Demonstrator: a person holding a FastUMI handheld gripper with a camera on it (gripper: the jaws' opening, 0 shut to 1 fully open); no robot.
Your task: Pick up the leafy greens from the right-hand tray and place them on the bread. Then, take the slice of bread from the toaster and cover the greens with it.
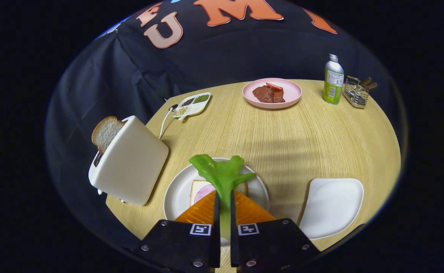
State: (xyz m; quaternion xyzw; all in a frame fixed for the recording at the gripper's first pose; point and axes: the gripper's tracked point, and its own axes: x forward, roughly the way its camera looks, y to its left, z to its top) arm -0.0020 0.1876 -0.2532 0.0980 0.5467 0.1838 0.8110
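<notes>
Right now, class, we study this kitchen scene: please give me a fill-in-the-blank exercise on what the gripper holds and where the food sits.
1. The gripper is shut on the stem of the ____, above the white plate.
2. A slice of bread sticks up out of the ____.
3. The pink plate at the far side holds a piece of ____.
4. The green bottle stands beside a wire ____.

Missing words: leafy greens; toaster; meat; rack

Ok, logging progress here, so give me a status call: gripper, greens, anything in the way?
Gripper shut on leafy greens, held over bread on round plate. Toaster slice not yet taken. Nothing in the way.
</notes>
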